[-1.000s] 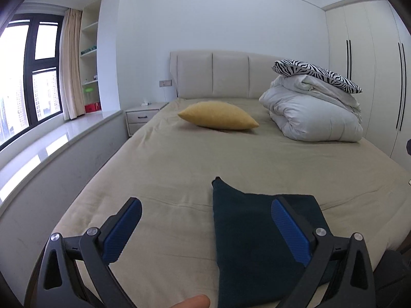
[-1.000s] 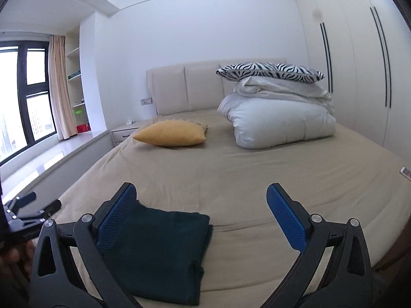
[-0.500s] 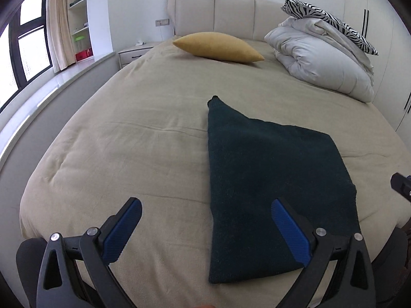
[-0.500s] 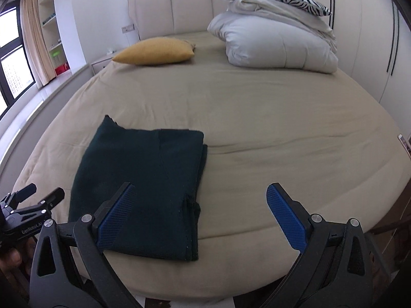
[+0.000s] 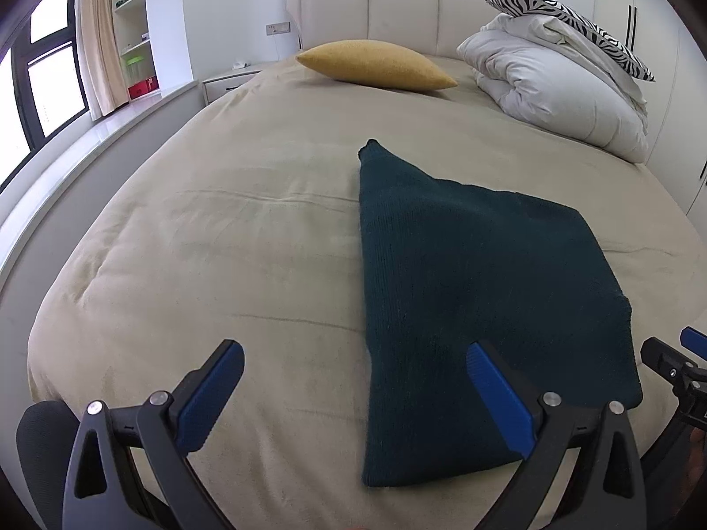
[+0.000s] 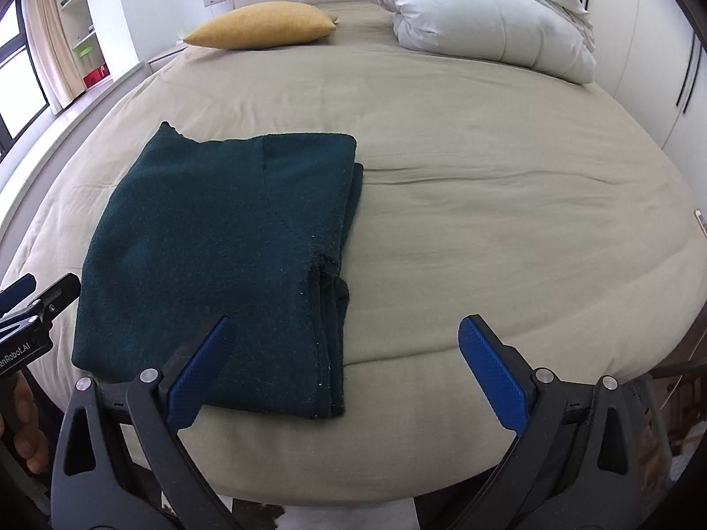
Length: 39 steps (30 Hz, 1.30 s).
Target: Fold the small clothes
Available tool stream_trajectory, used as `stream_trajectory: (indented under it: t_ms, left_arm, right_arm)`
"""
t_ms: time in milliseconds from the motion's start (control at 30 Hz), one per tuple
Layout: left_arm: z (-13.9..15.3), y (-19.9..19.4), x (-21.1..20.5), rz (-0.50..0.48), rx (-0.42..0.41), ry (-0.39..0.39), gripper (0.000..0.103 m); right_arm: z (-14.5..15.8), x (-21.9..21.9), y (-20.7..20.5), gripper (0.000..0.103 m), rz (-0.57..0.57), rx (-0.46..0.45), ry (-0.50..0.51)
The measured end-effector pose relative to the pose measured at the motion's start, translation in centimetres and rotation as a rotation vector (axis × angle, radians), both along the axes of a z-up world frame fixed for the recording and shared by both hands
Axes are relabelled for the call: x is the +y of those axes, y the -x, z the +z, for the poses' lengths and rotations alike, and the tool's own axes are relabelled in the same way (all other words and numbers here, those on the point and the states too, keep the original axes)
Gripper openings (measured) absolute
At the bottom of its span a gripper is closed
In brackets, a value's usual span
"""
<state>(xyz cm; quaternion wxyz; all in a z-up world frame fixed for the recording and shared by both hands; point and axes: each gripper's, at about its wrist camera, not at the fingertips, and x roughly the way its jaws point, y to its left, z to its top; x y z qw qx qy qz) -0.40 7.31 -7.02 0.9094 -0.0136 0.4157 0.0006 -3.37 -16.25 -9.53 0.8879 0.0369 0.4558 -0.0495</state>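
Note:
A dark green knitted garment [image 5: 477,291] lies folded flat near the foot of the beige bed [image 5: 229,229]; it also shows in the right wrist view [image 6: 221,256], with stacked folded edges along its right side. My left gripper [image 5: 353,375] is open and empty, held above the bed's foot edge, its right finger over the garment's near left part. My right gripper [image 6: 344,349] is open and empty, held above the garment's near right corner. The right gripper shows at the right edge of the left wrist view [image 5: 680,362]; the left gripper shows at the left edge of the right wrist view [image 6: 26,304].
A yellow pillow [image 5: 375,65] lies near the headboard. A folded white duvet [image 5: 561,92] with a zebra-print pillow [image 5: 570,17] on top sits at the far right. A window ledge [image 5: 88,141] runs along the left; wardrobes [image 6: 654,44] stand on the right.
Both grippers tilted down and moved up over the foot of the bed, so the garment now fills more of each view. The garment has not moved. Both stayed open.

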Motion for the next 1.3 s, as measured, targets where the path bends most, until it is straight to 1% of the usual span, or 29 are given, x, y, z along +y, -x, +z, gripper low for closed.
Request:
stream_trajectory:
  t_ms: [333, 1300]
  left_arm:
    - [-0.6, -0.3, 0.1, 0.0, 0.013, -0.006, 0.103]
    - [-0.8, -0.4, 0.4, 0.001, 0.016, -0.004, 0.103]
  right_arm:
    - [0.8, 0.3, 0.1, 0.103, 0.004, 0.003, -0.003]
    - [0.8, 1.7, 0.4, 0.103, 0.018, 0.011, 0.001]
